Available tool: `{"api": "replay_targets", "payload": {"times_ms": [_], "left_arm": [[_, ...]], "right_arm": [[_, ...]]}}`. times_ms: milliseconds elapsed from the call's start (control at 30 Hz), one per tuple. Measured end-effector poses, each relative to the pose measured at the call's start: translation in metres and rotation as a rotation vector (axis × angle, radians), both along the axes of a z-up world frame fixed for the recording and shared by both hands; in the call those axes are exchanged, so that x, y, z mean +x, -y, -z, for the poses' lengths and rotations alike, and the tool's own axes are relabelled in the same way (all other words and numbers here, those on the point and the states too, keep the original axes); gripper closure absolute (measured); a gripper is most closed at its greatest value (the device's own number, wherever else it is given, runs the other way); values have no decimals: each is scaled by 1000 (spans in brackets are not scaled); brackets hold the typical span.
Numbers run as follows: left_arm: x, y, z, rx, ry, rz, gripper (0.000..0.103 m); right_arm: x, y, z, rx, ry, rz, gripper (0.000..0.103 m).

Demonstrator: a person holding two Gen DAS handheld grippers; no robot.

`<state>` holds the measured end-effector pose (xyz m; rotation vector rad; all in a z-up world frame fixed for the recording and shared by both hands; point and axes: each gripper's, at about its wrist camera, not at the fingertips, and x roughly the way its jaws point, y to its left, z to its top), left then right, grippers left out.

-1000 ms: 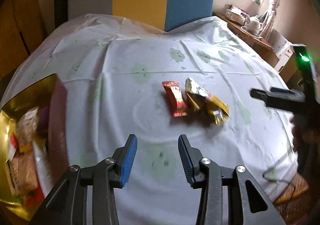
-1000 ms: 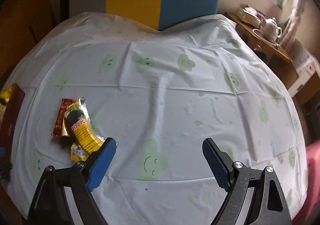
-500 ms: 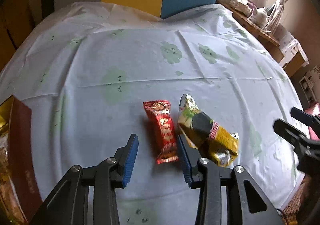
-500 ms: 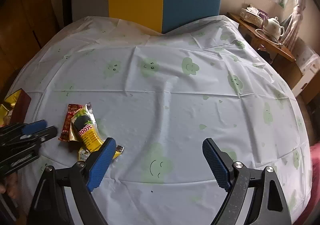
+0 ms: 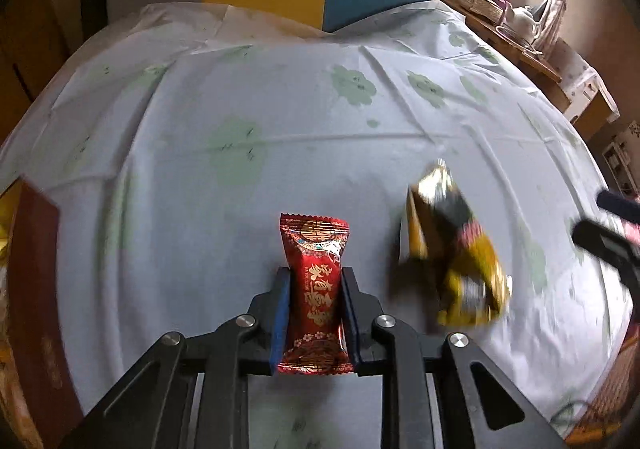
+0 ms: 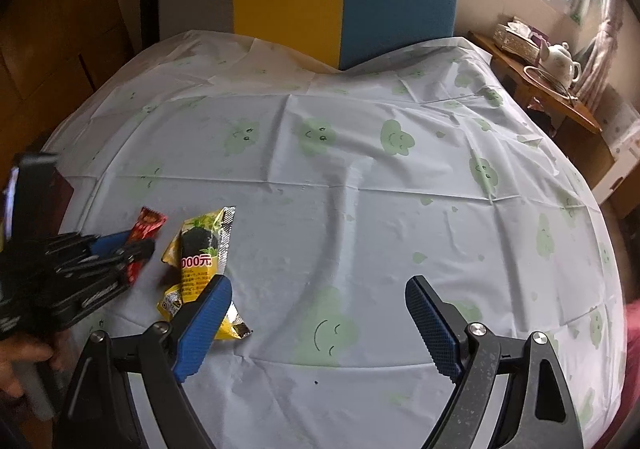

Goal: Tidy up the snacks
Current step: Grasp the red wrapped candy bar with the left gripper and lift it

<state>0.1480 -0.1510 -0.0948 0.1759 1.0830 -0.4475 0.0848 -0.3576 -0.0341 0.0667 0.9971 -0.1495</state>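
We saw the left gripper (image 5: 313,281) angled steeply down, its jaws just closed and clamped on the red packet (image 5: 314,291) bearing gold Chinese characters. The right gripper (image 6: 318,303) hovered, jaws wide apart, above the surface (image 6: 360,209) beside the yellow packet (image 6: 200,253) reading "000元".

The yellow snack packet (image 5: 456,249) is motion-blurred; the dark red box (image 5: 36,269) is cut off at the left edge

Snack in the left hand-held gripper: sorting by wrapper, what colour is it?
Red with gold print, clearest in the left wrist view: snack.
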Motion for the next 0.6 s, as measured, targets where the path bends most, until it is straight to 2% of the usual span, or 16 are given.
{"api": "replay_targets", "payload": {"times_ms": [133,300,400,533,600], "left_arm": [[-32,-15,3,11,5,4,79],[-73,-29,7,38,97,26,77],[-79,-33,10,21,140,11,77],[-85,-39,13,-23,163,-18,77],[-90,-45,14,-32,179,-15,77]], "right_arm": [[-1,-6,5,-14,-15,-22,14],[0,-11,11,20,-32,-54,14],[0,-17,14,36,-32,-88,15],[1,-27,19,56,-47,-128,23],[2,-28,20,103,-47,-129,26]]}}
